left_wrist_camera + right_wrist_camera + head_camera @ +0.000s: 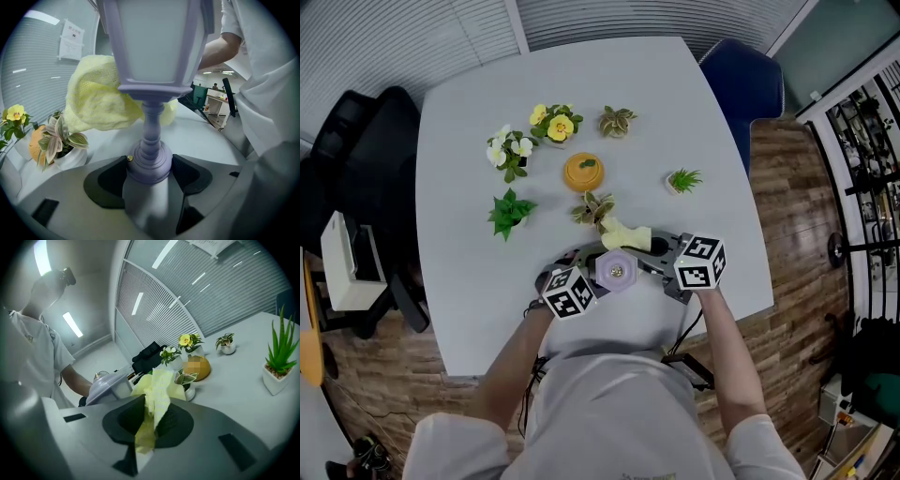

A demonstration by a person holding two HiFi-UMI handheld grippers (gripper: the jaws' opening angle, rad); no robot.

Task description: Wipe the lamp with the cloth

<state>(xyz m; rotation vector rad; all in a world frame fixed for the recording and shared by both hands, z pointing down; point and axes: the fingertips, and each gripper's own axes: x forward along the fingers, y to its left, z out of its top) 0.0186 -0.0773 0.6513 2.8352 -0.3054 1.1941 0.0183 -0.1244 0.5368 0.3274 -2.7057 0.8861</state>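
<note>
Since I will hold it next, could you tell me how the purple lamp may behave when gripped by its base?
Probably top-heavy: the lamp has a wide head on a thin stem, so it may tip. Its round base could swivel in the left gripper.

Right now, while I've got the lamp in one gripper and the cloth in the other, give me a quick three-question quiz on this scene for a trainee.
1. True or false: the lavender lantern lamp stands alone on the white table, with no gripper on it.
2. What is the right gripper shut on? A) the yellow cloth B) a potted aloe C) nothing
3. Fill in: the left gripper is shut on the lamp's ____.

Key: 1 false; 2 A; 3 base.
</note>
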